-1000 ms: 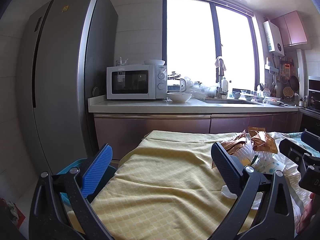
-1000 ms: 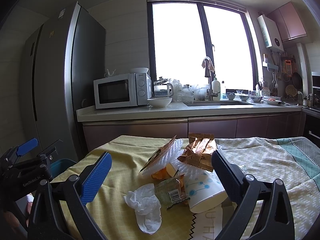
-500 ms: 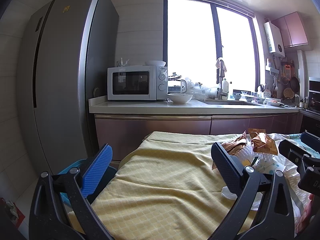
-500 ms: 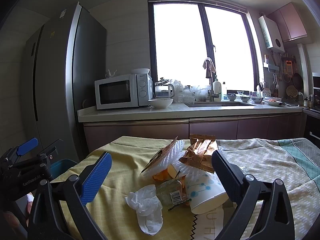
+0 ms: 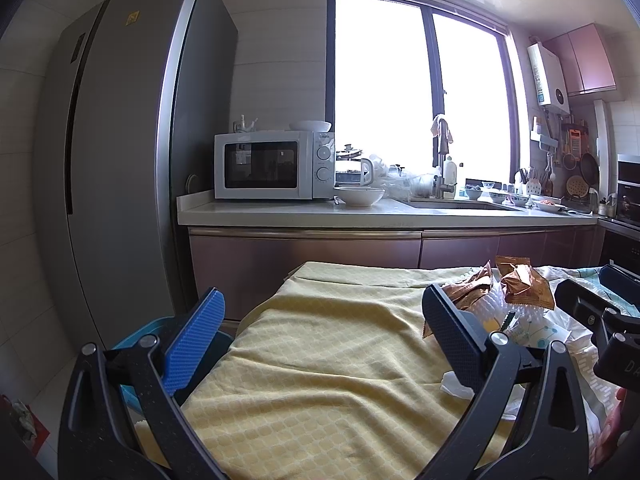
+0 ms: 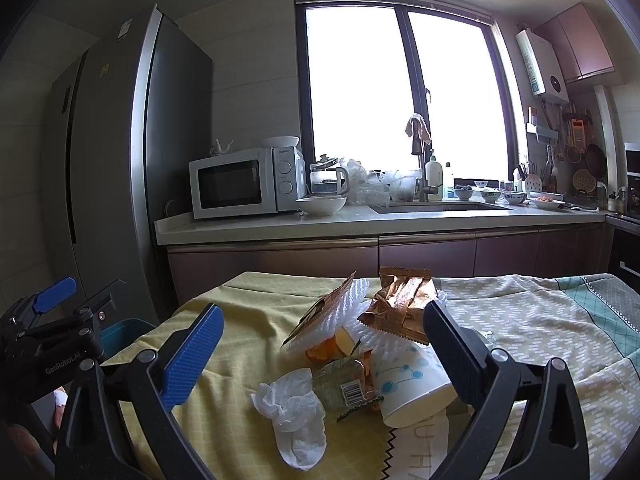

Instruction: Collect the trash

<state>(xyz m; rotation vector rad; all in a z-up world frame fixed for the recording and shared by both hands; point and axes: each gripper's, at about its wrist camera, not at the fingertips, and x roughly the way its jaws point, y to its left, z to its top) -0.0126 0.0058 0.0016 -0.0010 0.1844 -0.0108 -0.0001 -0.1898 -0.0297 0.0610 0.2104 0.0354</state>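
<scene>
Nothing much has changed since a moment ago: my big yellow cloth [image 5: 320, 360] looks the same and the trash pile [image 6: 360, 344] has not moved. My left gripper [image 5: 320, 328] hangs wide open over bare cloth, holding nothing. My right gripper [image 6: 320, 344] is wide open too, with the pile between its fingers. Only the right view shows the white tissue [image 6: 292, 408] and paper cup [image 6: 412, 388] clearly.

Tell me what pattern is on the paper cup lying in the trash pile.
White with light-blue dots joined by thin lines, on the paper cup; clearest in the right wrist view.
</scene>
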